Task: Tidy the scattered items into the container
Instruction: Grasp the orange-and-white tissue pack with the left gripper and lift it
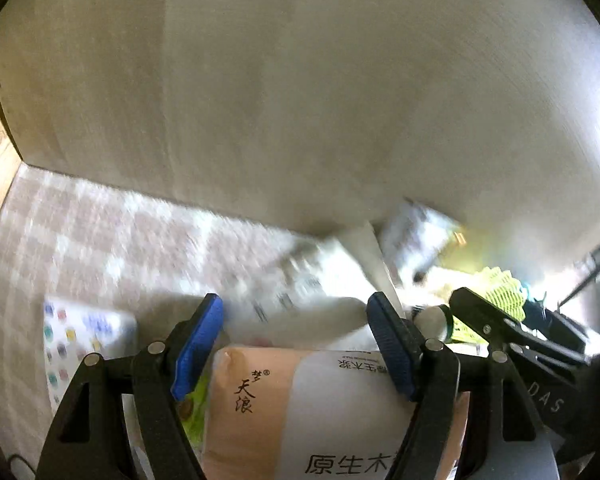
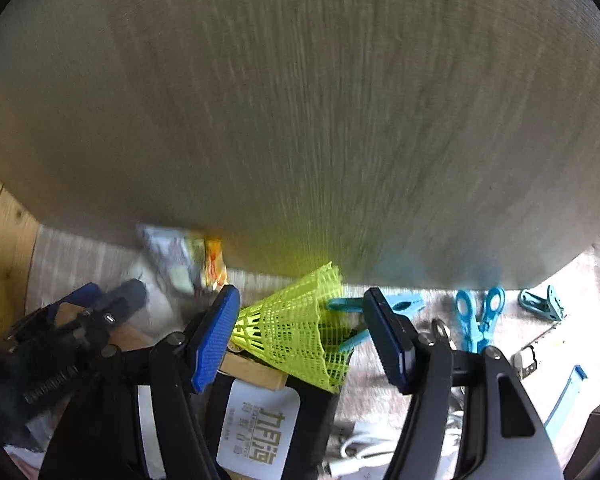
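Note:
In the left wrist view my left gripper [image 1: 296,304] has its blue pads set wide against both sides of a peach and white tissue pack [image 1: 300,400], which stays sharp while the floor behind blurs. In the right wrist view my right gripper [image 2: 300,294] is open. A yellow-green plastic shuttlecock [image 2: 296,332] lies between its pads without touching the right one. It rests on a black box with a wooden edge and a white label [image 2: 260,428]. Each gripper shows at the edge of the other's view.
A large grey wood-grain panel [image 2: 300,120] fills the top of both views. On the checked carpet [image 1: 100,240] lie a polka-dot pack [image 1: 80,332], blurred white packs [image 1: 300,280], a snack packet [image 2: 180,256], blue clothes pegs [image 2: 476,320] and a white cable [image 2: 364,444].

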The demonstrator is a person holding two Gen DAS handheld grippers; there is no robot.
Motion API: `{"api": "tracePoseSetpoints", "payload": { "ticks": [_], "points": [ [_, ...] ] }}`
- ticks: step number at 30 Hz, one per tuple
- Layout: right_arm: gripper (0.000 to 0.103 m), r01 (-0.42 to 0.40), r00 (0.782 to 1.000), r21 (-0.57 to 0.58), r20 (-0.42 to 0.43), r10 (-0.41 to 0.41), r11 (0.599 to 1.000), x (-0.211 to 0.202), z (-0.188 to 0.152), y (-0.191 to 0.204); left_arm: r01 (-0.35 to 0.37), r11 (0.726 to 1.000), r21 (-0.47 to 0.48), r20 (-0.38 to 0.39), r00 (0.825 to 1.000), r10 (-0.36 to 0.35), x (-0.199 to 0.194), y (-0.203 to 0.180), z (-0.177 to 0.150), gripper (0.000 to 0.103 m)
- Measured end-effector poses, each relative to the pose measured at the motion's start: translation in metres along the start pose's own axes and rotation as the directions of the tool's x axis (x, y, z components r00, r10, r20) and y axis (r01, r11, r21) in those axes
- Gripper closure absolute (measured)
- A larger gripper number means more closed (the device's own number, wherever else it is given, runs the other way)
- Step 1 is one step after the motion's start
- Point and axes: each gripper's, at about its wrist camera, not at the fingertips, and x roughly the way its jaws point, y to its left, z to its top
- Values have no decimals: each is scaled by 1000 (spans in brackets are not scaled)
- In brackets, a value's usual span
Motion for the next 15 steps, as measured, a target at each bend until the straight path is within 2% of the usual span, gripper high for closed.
{"api": "tracePoseSetpoints", "payload": {
  "ticks": [8, 11, 13, 15],
  "points": [
    [41, -73, 994, -43, -81, 69, 996, -34, -59, -17, 60, 995, 78, -44, 997, -57, -14, -23, -66, 31],
    [50, -17, 995, -109, -102, 6, 994, -47, -94, -21, 79, 988, 135, -65, 995, -70, -20, -41, -99, 32],
    [50, -17, 995, -128, -103, 4, 992, -60, -118, -28, 84, 982, 169, -70, 995, -73, -24, -52, -121, 31],
    [59, -35, 992, -115, -125, 21, 993, -69, -135, -38, 93, 977, 193, -74, 994, -80, -27, -61, -139, 31]
  ]
}}
